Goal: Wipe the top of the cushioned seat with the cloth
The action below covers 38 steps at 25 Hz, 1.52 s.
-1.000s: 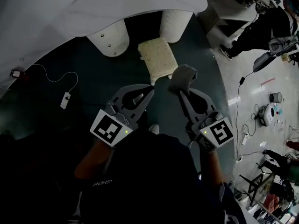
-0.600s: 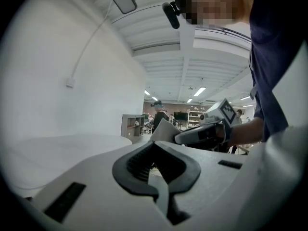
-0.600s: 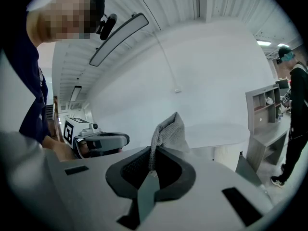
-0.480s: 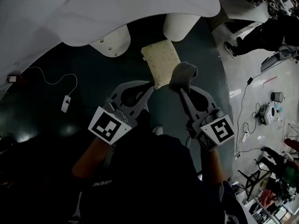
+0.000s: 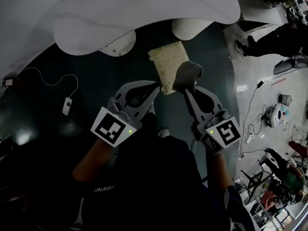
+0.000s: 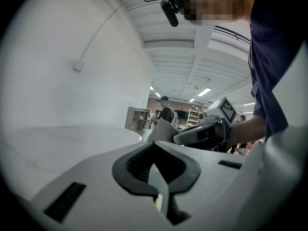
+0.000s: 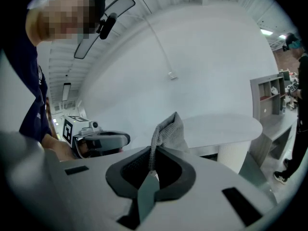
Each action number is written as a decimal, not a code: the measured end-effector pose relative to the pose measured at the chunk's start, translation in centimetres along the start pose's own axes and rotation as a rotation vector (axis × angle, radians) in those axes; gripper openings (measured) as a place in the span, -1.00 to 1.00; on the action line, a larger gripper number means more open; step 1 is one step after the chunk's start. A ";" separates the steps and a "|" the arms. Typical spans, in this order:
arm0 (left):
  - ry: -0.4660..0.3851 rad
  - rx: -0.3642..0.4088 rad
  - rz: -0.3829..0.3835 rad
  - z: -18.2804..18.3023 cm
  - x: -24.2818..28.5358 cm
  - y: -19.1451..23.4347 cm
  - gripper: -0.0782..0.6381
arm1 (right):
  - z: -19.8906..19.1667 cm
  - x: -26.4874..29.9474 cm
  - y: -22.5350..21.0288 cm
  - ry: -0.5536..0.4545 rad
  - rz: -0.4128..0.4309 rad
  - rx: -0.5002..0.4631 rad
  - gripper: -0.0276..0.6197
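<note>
Head view, top of frame: big white curved tabletop (image 5: 144,13) on two ribbed white pedestals (image 5: 192,28), standing over dark floor (image 5: 57,81). The light floor strip down the right edge is cluttered, with a person (image 5: 269,32) standing at upper right.

Operator's torso fills bottom centre, arms reaching up-frame.

Cushioned seat (image 5: 168,65): cream square pad, centre-top of frame, just below the pedestals, top face up.

Left gripper (image 5: 156,88): left of centre, tip just beside the seat's lower-left edge; can't tell if it touches. In the left gripper view (image 6: 159,177) the jaws are closed together with nothing held, only a thin pale sliver showing through the gap.

Right gripper (image 5: 185,91): right of centre, tip at the seat's lower-right corner. In the right gripper view (image 7: 150,174) the jaws are clamped on the cloth.

Cloth (image 5: 187,76): grey, bunched, sticking up from the right jaws (image 7: 168,131) and overlapping the seat's near-right corner in the head view. Contact with the seat top can't be confirmed.

Small white device on a cable (image 5: 66,106) lies on the dark floor, mid-left.
</note>
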State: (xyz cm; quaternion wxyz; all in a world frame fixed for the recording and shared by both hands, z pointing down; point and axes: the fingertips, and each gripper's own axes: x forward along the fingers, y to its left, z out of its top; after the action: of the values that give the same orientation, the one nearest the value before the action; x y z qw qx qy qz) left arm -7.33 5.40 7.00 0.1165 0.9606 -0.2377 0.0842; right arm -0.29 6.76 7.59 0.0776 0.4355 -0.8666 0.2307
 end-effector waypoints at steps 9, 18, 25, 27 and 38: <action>0.034 -0.044 0.009 -2.9 1.2 5.9 -0.76 | -1.1 6.7 -2.3 0.071 -0.004 -0.043 -0.81; 0.092 -0.095 0.064 -8.7 4.3 10.5 -0.76 | -5.4 12.5 -7.2 0.127 0.026 -0.012 -0.81; 0.131 -0.140 0.187 -14.4 6.6 12.1 -0.76 | -10.4 16.2 -11.0 0.191 0.114 -0.018 -0.81; 0.138 -0.165 0.227 -16.3 7.2 12.7 -0.76 | -12.1 17.8 -12.1 0.208 0.142 -0.023 -0.81; 0.185 -0.286 0.382 -25.5 9.6 16.0 -0.76 | -22.9 25.5 -18.5 0.330 0.210 -0.028 -0.81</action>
State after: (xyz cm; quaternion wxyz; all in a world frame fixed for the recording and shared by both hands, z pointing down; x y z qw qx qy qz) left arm -9.23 -5.80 36.47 0.2543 0.8603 -0.4128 0.1577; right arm -2.71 -10.38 42.49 0.2002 0.2977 -0.8860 0.2939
